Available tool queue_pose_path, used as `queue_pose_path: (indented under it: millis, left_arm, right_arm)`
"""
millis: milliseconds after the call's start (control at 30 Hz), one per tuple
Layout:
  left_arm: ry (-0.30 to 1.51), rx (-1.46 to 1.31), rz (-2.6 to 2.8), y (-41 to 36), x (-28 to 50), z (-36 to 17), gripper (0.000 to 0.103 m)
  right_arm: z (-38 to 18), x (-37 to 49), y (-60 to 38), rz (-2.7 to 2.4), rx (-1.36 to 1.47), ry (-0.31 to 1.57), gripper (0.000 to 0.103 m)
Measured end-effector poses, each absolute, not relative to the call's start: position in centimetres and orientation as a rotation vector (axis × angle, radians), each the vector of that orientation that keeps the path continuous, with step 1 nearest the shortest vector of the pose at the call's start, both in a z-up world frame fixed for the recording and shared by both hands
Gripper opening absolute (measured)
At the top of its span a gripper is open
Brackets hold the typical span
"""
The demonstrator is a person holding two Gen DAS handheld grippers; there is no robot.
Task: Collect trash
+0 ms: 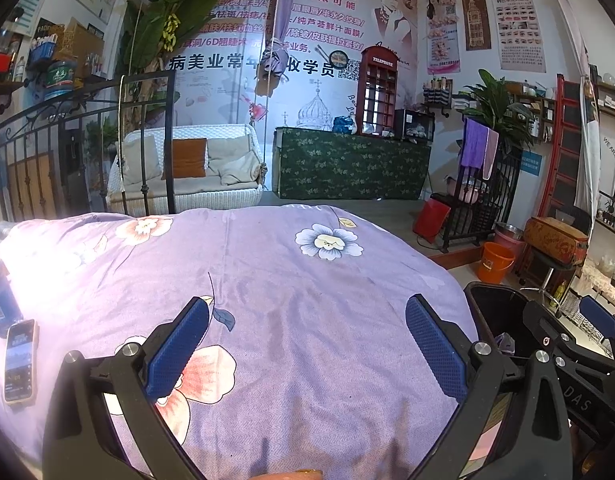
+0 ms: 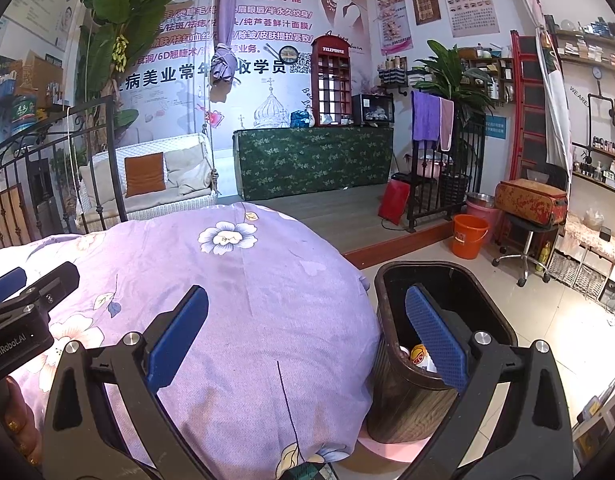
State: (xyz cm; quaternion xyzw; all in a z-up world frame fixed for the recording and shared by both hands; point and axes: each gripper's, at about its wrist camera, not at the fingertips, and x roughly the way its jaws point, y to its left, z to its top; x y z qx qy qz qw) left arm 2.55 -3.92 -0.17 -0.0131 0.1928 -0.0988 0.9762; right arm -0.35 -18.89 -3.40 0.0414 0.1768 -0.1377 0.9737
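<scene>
A dark wood-grain trash bin (image 2: 411, 396) stands on the floor at the right edge of the bed; its rim also shows in the left wrist view (image 1: 491, 296). Inside it lie a piece with an orange-slice print (image 2: 420, 354) and other scraps. My right gripper (image 2: 307, 340) is open and empty, its right finger over the bin's mouth, its left finger over the bed. My left gripper (image 1: 307, 344) is open and empty above the purple floral bedspread (image 1: 291, 280). The left gripper shows at the left edge of the right wrist view (image 2: 11, 300); the right gripper shows at the right of the left wrist view (image 1: 567, 348).
A phone (image 1: 21, 360) with a lit screen lies on the bed at the left. A black iron bed frame (image 1: 79, 148) stands behind the bed. An orange bucket (image 2: 469, 236), a stool with a case (image 2: 529, 204) and a red bag (image 2: 393, 200) stand on the floor at the right.
</scene>
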Motion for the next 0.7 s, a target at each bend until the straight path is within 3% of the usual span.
queue_pose_path:
  millis: [700]
  left_arm:
    - [0.410, -0.027, -0.202, -3.64, 2.65, -0.86, 0.097]
  right_arm:
    - [-3.69, -0.58, -18.61, -0.287, 0.093, 0.362, 0.097]
